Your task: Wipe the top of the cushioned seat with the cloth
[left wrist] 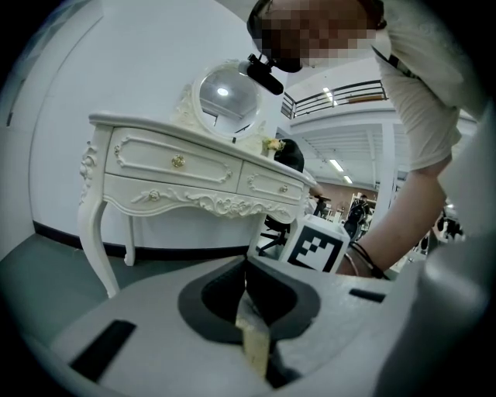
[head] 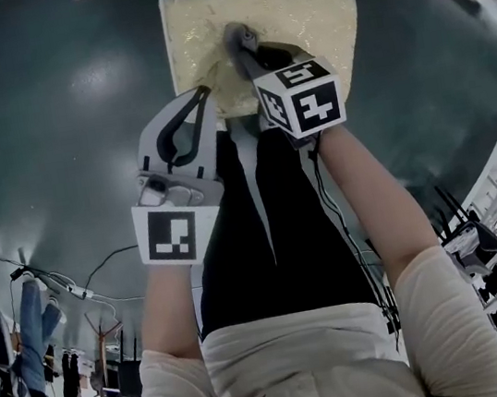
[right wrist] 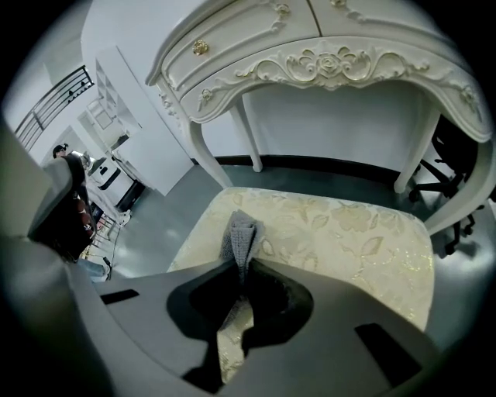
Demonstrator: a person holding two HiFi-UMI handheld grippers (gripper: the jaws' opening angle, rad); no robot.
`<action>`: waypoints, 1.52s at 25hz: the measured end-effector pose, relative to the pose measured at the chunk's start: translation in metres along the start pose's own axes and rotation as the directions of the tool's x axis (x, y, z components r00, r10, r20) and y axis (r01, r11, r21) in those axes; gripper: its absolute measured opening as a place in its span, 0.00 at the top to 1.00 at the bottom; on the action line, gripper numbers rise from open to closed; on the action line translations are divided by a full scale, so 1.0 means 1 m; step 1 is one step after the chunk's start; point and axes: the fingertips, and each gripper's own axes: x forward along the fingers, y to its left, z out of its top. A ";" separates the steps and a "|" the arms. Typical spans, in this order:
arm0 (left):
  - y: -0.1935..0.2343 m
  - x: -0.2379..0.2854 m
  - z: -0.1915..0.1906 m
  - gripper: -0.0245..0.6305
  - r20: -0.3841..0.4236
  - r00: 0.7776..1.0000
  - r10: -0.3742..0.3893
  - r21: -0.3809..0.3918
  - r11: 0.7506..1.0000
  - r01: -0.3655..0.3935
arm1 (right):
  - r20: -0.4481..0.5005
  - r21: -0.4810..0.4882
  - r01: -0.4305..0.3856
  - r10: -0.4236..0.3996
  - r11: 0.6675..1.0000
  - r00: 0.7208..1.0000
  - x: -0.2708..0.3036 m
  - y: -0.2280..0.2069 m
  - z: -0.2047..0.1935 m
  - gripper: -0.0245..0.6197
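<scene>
The right gripper [head: 240,40] reaches over the cushioned seat [head: 308,15], fingers pinching the cloth [right wrist: 240,236]. The left gripper [head: 203,93], fingers together, is at its 7 o'clock edge.

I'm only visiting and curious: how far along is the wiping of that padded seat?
Done: the grey cloth is picked up and pinched in the right gripper. In hand: that gripper holds it over the cushioned seat. Left: the wiping itself; no wiped patch can be told on the patterned top. The left gripper, its jaws together, sits at the seat's front edge.
</scene>
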 end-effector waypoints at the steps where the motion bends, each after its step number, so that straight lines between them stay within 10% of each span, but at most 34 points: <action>1: -0.007 0.004 0.000 0.96 -0.001 1.000 -0.004 0.002 1.000 0.004 | 0.000 0.000 0.003 -0.003 1.000 1.000 -0.004 -0.006 -0.003 0.92; 30: -0.168 0.102 0.004 0.96 -0.028 0.991 -0.129 0.032 0.991 0.130 | -0.018 0.062 0.222 -0.221 0.973 0.975 -0.111 -0.200 -0.088 0.92; 38: -0.182 0.098 0.008 0.96 -0.020 0.991 -0.135 0.026 0.990 0.136 | 0.013 0.073 0.225 -0.226 0.972 0.974 -0.138 -0.197 -0.094 0.92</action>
